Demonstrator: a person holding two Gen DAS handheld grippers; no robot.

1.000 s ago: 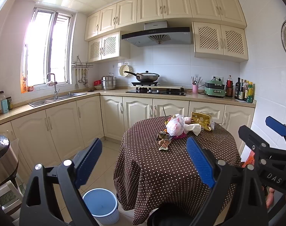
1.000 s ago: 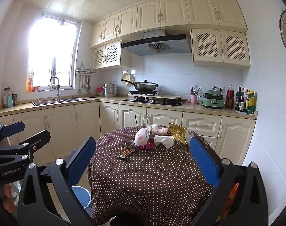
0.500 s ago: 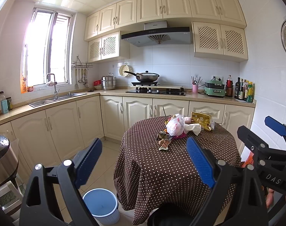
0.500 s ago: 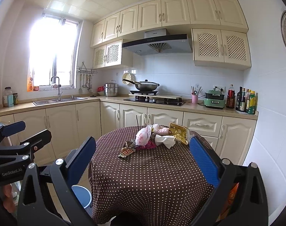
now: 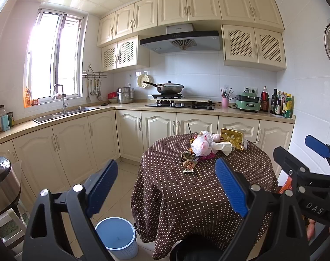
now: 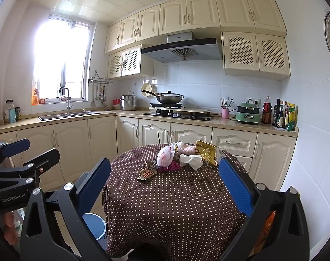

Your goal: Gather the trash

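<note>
Almost nothing has moved since the earlier frames: the left wrist view is unchanged, and the right wrist view has crept only slightly, so both tools are holding off from the table (image 5: 208, 195). The left gripper (image 5: 167, 187) has its fingers wide apart and empty, and so does the right gripper (image 6: 165, 187); each is well short of the trash and above the table's near edge. The trash lies in one heap on the far half of the dotted cloth: a white bag (image 5: 201, 144) with pink inside, a crumpled tissue (image 5: 223, 146) just beside it, a gold packet (image 5: 232, 136) behind that, and a small wrapper (image 5: 189, 166) nearest the viewer, with darker scraps between. A blue bin (image 5: 117, 238) stands on the floor at the table's left foot, lined and seemingly empty. I judge the task has not begun in earnest; this is the approach, before any first pick. The next move calls for bringing one gripper forward and down over the heap, most easily to the near wrapper or the bag, and closing on a single soft piece without dragging the cloth. The bin being low on the left, the left gripper looks the better placed for carrying.
</note>
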